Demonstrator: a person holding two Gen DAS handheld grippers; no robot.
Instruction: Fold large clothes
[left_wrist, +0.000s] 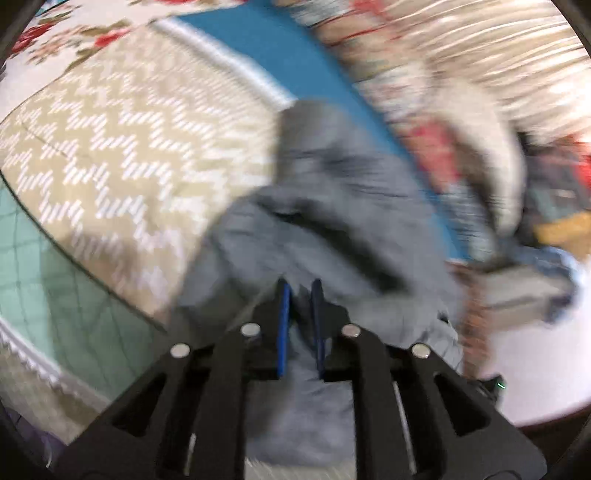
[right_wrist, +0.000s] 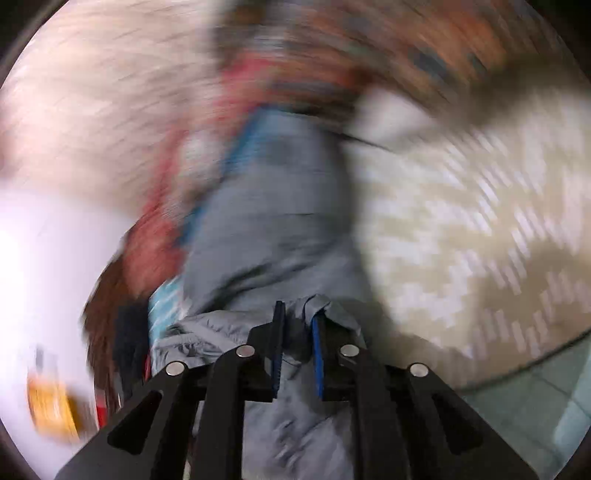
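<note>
The left gripper (left_wrist: 300, 291) has its blue pads close together with a fold of the grey garment (left_wrist: 332, 206) pinched between them; the cloth runs back under the black fingers and bunches up ahead of the tips. The right gripper (right_wrist: 298, 314) also has grey garment (right_wrist: 273, 206) between its pads, with a fold draped over the right pad; through the blur I cannot tell whether the pads press on it. In both views the garment hangs from the jaws out over a beige zigzag cover (left_wrist: 110, 155), left of it in the left view, right of it in the right view. Beyond lie a teal strip (left_wrist: 295, 62) and a blurred heap of coloured clothes (left_wrist: 436, 147)
</note>
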